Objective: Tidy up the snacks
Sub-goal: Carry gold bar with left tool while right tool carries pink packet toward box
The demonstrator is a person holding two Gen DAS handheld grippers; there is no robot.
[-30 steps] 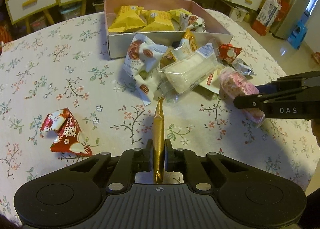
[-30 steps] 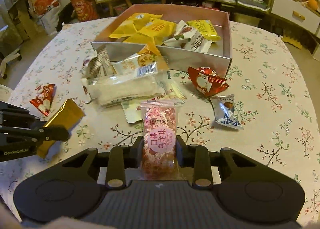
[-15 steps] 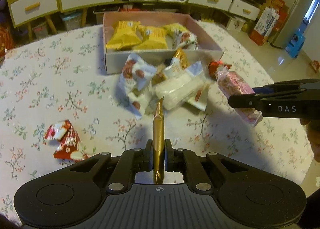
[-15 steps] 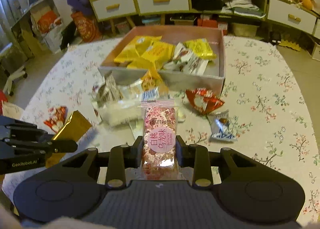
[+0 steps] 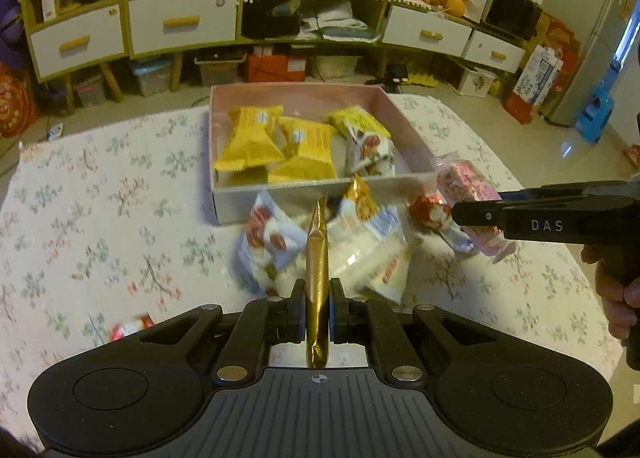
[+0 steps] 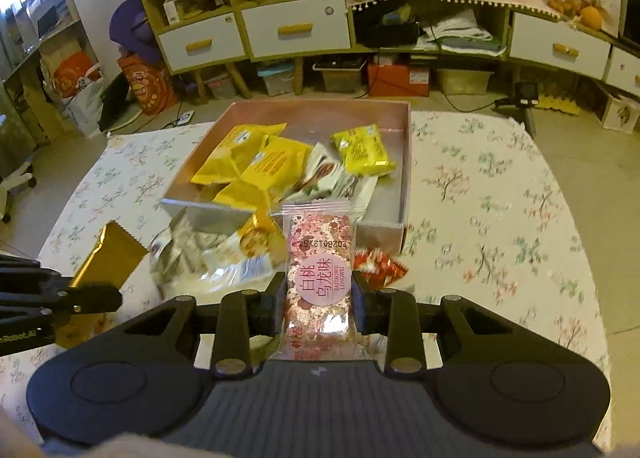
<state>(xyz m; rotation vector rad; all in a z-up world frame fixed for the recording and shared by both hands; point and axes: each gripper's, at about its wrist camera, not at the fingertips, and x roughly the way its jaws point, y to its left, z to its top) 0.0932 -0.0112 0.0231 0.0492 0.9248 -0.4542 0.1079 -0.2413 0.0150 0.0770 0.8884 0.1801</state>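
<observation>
My left tool (image 5: pixel 318 294) pinches a gold packet (image 5: pixel 317 258) edge-on, my right tool (image 6: pixel 319 294) a pink packet (image 6: pixel 319 258); both point lengthwise toward the pink box (image 6: pixel 407 161).

Loose snack pile (image 5: pixel 320 242) blurred; red packet (image 5: pixel 130 328) half hidden.

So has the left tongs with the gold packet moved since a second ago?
Yes. The left tongs, shut on the gold packet, rose and advanced toward the pink box; the tablecloth looks farther below.
</observation>
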